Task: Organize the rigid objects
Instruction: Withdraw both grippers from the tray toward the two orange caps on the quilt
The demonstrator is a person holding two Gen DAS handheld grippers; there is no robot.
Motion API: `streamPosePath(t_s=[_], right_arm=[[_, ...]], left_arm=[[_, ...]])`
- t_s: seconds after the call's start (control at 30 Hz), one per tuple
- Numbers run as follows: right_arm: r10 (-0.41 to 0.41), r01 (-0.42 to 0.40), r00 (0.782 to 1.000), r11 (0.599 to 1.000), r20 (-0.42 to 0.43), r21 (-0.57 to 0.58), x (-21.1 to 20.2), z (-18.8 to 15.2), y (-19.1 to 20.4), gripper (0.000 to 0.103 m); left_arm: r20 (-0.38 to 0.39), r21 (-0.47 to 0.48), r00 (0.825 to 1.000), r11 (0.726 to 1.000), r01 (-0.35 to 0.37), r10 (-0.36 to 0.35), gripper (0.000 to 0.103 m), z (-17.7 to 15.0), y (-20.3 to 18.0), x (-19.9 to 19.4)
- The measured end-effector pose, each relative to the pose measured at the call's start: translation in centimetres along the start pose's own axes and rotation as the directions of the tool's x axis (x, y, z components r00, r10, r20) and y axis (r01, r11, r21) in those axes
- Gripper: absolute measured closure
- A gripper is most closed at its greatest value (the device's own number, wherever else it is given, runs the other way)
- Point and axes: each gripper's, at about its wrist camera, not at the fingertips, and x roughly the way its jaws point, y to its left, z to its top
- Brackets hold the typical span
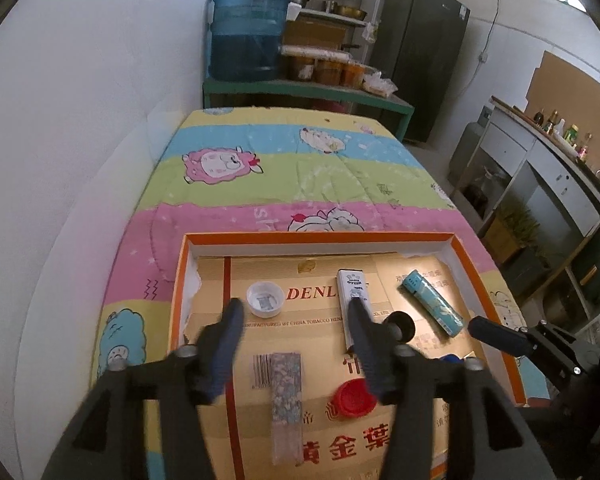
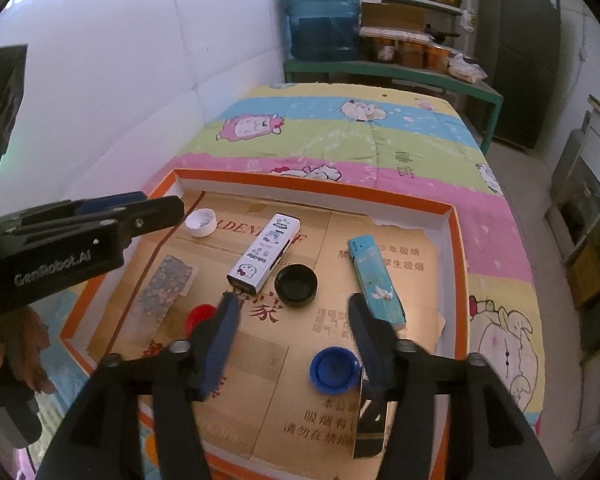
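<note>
Your two grippers hang over the orange-rimmed tray point(image 2: 456, 240), which sits on the striped cartoon quilt point(image 1: 300, 168) and is lined with flattened gold cardboard point(image 2: 292, 360).

Your left gripper point(image 1: 296, 306) has its jaws spread wide with nothing between them. Under its right finger lies the white cartoon lighter point(image 1: 354, 292); below the jaws lies a speckled flat strip point(image 1: 286, 396), with the red cap point(image 1: 354, 400) near the right finger's base and the white cap point(image 1: 265, 299) just past the left fingertip.

Your right gripper point(image 2: 294, 302) is wide too, and empty. The teal lighter point(image 2: 376, 284) lies just outside its right finger, the black cap point(image 2: 296, 284) just ahead of the fingertips, and the blue cap point(image 2: 334, 368) between the fingers nearer you. A dark glossy card point(image 2: 370, 420) under the right finger is too blurred to identify.
</note>
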Motion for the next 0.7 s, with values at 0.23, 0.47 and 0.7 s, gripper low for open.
streamPosePath(t_s=[0.23,0.47,0.7], right_arm=[[-0.028,0.027,0.999,0.999,0.044,0.021,-2.8,-1.0,0.2,0.035],[-0.064,0.062,0.995,0.998,0.072,0.028,-5.5,-2.3,0.8,0.033],[-0.079,0.076,0.992,0.997,0.097,0.032,-8.1,-4.2,2.2,0.033]], left_arm=[[0.051,0.006,0.999,1.0,0.001,-0.001,0.044,-1.1,-0.1,-2.9],[0.125,0.031,0.992,0.999,-0.02,0.016,0.044,-2.5,-0.9,-6.7],[0.192,0.031,0.98,0.998,-0.06,0.053,0.044,-4.6,-1.3,-10.1]])
